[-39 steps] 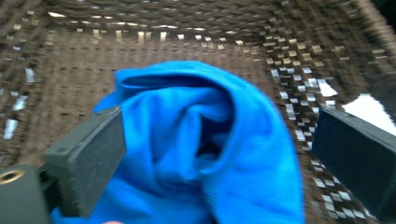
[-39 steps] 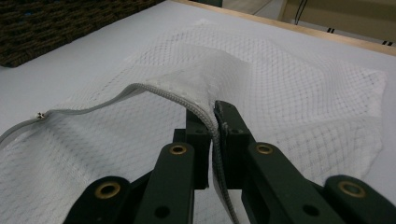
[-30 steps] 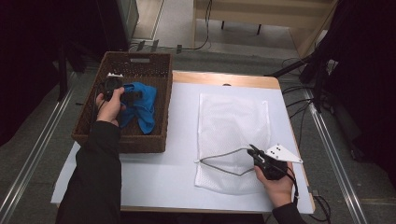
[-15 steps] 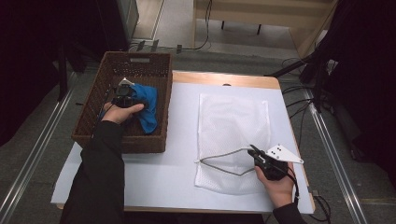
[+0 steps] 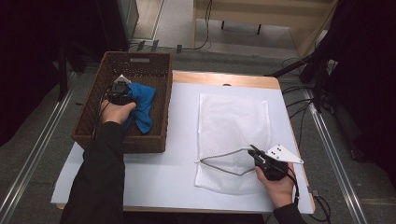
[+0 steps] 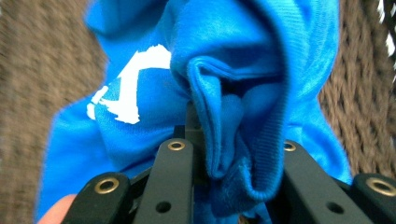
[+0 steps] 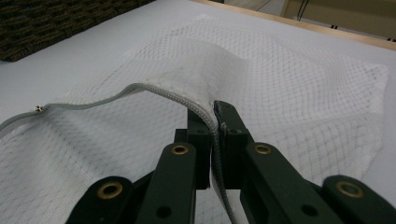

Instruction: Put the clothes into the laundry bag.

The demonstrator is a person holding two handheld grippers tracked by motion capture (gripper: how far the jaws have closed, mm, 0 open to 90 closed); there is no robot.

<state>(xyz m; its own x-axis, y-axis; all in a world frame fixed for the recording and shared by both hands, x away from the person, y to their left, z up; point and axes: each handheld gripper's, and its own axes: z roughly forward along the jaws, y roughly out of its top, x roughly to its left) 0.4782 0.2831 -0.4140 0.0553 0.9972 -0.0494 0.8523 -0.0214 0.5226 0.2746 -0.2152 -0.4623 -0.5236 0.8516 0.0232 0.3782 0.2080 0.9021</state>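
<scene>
On the white bench [image 5: 154, 177], the left claw [image 5: 122, 88] has just been closing onto the blue shirt [image 5: 142, 105] in the basket [image 5: 93, 126]; the right claw [image 5: 256, 154] pinches the mesh bag [image 5: 233, 121] rim, which may slip shut.

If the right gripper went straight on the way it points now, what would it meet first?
Probably more of the mesh bag: the right gripper is shut on its zipper edge, and netting lies just ahead; depth is unclear.

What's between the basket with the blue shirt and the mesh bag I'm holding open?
High view: only bare white table cover lies between the wicker basket and the mesh bag.
</scene>
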